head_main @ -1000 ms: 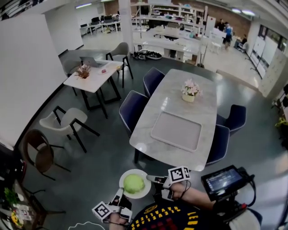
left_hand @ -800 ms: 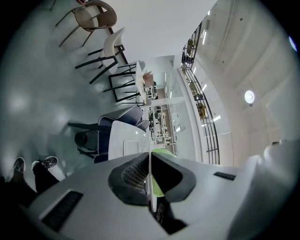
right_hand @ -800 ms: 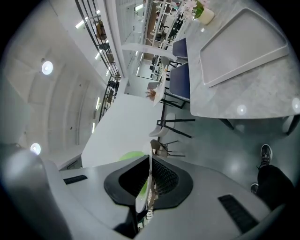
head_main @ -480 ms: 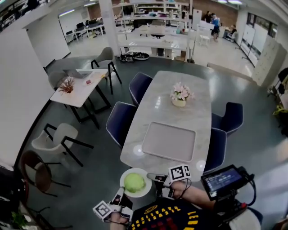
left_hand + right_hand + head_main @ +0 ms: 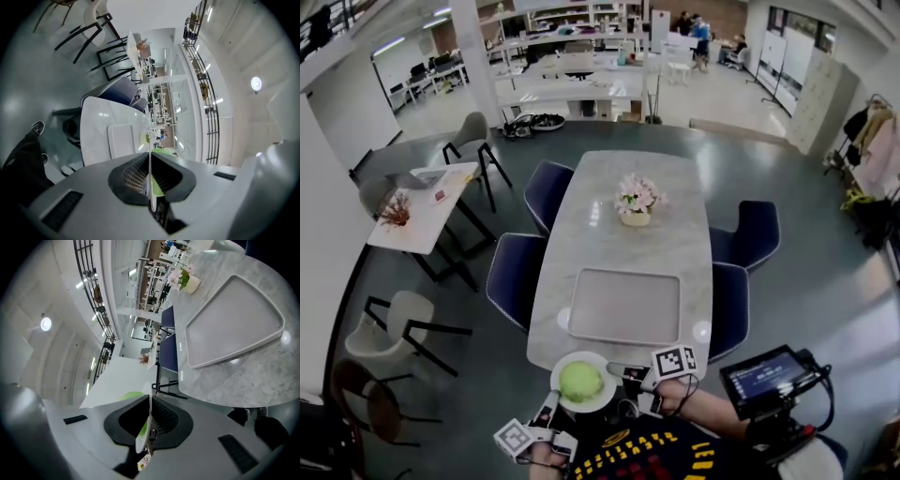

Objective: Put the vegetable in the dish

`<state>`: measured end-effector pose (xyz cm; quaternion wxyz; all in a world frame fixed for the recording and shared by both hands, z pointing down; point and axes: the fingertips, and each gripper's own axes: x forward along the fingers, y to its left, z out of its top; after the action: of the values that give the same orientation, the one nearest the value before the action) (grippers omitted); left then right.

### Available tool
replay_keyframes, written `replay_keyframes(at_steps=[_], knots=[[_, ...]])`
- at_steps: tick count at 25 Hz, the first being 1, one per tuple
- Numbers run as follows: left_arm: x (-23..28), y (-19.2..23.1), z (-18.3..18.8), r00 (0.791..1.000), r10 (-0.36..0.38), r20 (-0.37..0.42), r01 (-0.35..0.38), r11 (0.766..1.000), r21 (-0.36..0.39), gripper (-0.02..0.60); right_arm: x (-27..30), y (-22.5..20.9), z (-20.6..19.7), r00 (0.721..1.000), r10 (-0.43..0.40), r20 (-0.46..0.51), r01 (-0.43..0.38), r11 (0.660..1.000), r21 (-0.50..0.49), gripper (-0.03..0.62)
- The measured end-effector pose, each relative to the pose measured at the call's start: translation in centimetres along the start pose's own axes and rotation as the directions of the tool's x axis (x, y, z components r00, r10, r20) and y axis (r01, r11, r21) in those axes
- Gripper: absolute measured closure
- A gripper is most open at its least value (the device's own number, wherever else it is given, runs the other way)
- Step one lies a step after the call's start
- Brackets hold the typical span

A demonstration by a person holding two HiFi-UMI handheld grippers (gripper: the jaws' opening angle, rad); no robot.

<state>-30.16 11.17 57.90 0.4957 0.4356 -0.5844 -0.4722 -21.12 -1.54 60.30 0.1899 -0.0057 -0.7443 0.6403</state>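
While the vegetable [image 5: 579, 381] already sat in the dish [image 5: 602, 395], your left gripper [image 5: 551, 405] and right gripper [image 5: 617, 372] held it short of the surface's [image 5: 619, 234] near edge, fingers clamped on its rim. The next move likely called for lowering it level onto the surface.

You are holding the white dish [image 5: 602, 399] level by its rim, a round pale-green vegetable [image 5: 580, 381] sitting at its centre.
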Motion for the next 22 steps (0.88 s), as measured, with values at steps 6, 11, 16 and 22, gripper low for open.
replay_keyframes(at_steps=[6,11,16,22], knots=[[6.6,0.2,2.0,0.991,0.005,-0.137,-0.005,1.000,-0.002,0.566,0.2,-1.7,4.8,0.991,-0.043,0.123,0.037,0.998,0.053,0.576],[10.2,-1.0,3.2,0.972,0.006,-0.234,0.004,0.999,0.042,0.566,-0.5,-1.0,7.5,0.974,-0.055,0.222,0.039,0.996,0.077,0.576],[14.6,-2.7,5.3,0.946,-0.014,-0.322,0.028,0.999,0.041,0.566,0.0,-0.2,11.0,0.949,-0.088,0.302,0.060,0.993,0.100,0.576],[18.3,-2.7,6.9,0.904,-0.023,-0.426,0.053,0.997,0.058,0.566,0.6,0.0,13.1,0.913,-0.093,0.396,0.044,0.990,0.132,0.576]])
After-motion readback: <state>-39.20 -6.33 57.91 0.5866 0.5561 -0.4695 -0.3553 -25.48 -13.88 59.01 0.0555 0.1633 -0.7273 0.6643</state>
